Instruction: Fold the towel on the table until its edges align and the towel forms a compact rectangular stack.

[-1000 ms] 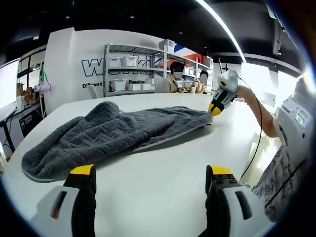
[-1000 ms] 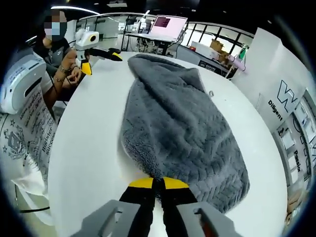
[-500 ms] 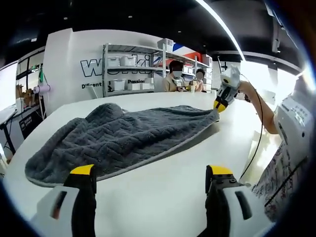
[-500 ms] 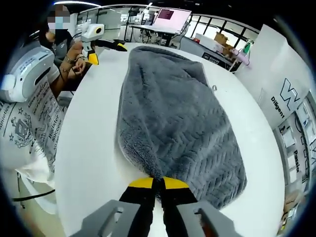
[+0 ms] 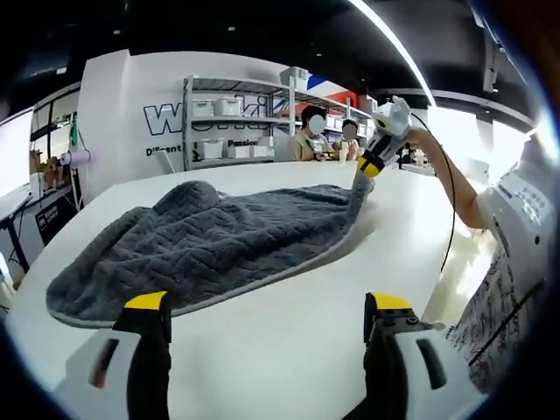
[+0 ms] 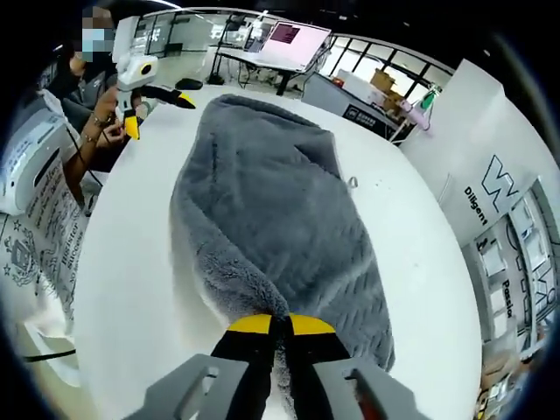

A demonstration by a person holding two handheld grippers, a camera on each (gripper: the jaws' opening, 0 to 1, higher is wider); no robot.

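A grey, herringbone-textured towel lies spread lengthwise on the white table. Its far corner is pinched in my right gripper, which holds that corner lifted a little off the table. In the right gripper view the towel stretches away from the shut yellow-tipped right gripper, and fluffy towel edge is bunched at the tips. My left gripper hovers open over bare table just short of the towel's near edge. From the right gripper view, the left gripper is open beside the towel's far end.
Metal shelves with white boxes stand against the wall behind the table, with two seated people near them. A desk with a monitor lies beyond the table's far edge. The person's patterned clothing borders the table's side.
The right gripper has raised the towel's corner off the table and carried it inward, toward the towel's middle. The left gripper stays open in the same place.
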